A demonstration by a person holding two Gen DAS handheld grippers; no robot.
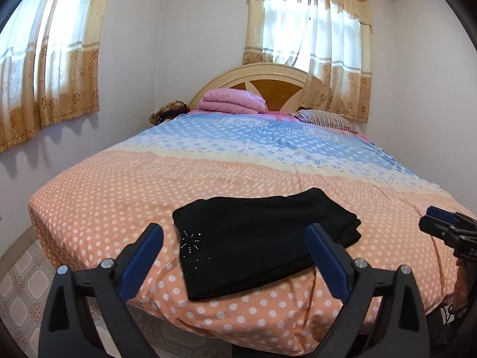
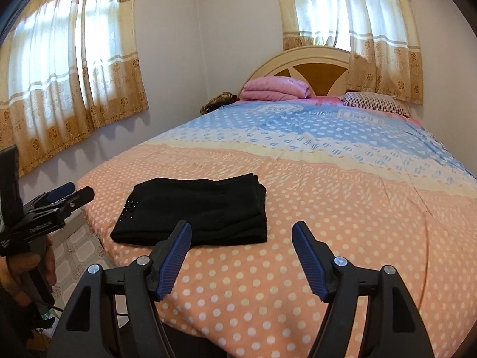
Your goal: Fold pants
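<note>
Black pants [image 1: 256,238] lie folded into a compact rectangle near the foot edge of the bed [image 1: 119,197], with a small rhinestone star on the left part. They also show in the right wrist view [image 2: 196,211]. My left gripper [image 1: 235,235] is open and empty, held in the air just in front of the pants; it also shows at the left edge of the right wrist view [image 2: 74,194]. My right gripper [image 2: 241,232] is open and empty, to the right of the pants above the bedspread; it also shows in the left wrist view [image 1: 438,220].
The bedspread is orange with white dots near me and blue farther back. A folded pink blanket [image 1: 232,101] and a striped pillow [image 1: 325,119] lie by the headboard [image 1: 268,74]. Curtained windows [image 1: 44,59] are on two walls. Tiled floor [image 1: 23,274] lies left of the bed.
</note>
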